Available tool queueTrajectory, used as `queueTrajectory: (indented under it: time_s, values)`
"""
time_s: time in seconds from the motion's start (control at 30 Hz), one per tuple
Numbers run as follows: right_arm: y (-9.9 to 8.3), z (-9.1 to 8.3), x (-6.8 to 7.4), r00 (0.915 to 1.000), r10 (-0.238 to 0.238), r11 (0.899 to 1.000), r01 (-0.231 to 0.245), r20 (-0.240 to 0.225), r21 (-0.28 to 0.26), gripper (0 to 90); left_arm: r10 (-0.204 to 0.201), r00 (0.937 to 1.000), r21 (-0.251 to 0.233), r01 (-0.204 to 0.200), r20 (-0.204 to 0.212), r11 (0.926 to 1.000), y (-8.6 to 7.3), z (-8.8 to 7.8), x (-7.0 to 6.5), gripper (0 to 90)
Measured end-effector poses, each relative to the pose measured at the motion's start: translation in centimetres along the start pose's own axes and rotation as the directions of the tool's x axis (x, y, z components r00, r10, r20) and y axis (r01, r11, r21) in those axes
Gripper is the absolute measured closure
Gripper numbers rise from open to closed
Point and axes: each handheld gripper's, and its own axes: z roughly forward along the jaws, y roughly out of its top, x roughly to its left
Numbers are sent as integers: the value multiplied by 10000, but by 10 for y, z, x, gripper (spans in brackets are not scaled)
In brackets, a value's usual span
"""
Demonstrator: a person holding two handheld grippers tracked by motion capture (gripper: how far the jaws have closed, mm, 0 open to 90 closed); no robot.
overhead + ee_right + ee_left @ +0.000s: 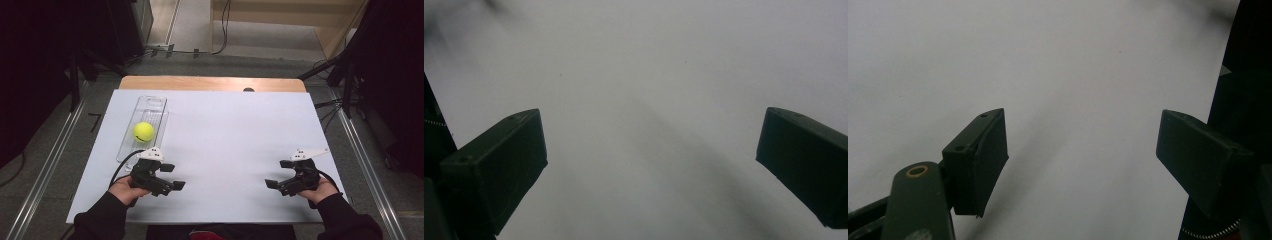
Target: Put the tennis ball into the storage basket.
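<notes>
We find the tennis ball (pixel 143 131) resting in a clear plastic tray (pixel 151 104) at the far left part of the white table sheet (pixel 225 125). The tray's long axis runs away from the person, leaning slightly rightward at its far end, and the ball sits at about its midpoint, apparently against the tray floor; the glare on the clear plastic keeps us from confirming how close it lies to either side wall.

The left gripper (pixel 170 176) is held low over the sheet just short of the tray's near end. Its jaws point toward the middle of the table, so the ball lies behind and to the outer side of them, ahead and slightly to the left of the hand. In the left gripper view the left gripper (pixel 1082 145) has its jaws standing apart with bare white sheet between them and nothing held.

The right gripper (pixel 278 172) is well apart from the tray, on the opposite side of the table, and points inward. The right gripper view has the right gripper (pixel 651 160) with jaws spread wide and empty.

We judge the left hand much the nearer. A reach for the ball would call for swinging that gripper outward and forward along the tray's axis.
</notes>
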Motion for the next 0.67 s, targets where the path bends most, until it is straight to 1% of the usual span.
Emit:
queueTrajectory:
  time_s: [0.13, 0.67]
  values:
    - [0, 0, 0, 10000, -17, 10000, 17, -5, -10, 0, -33, 10000, -51, 33, 17, 10000, 0, 0, 0, 214]
    - [0, 0, 0, 10000, -28, 10000, 28, -18, 47, 0, -15, 10000, 107, 14, 74, 9999, 0, 1, 1, 214]
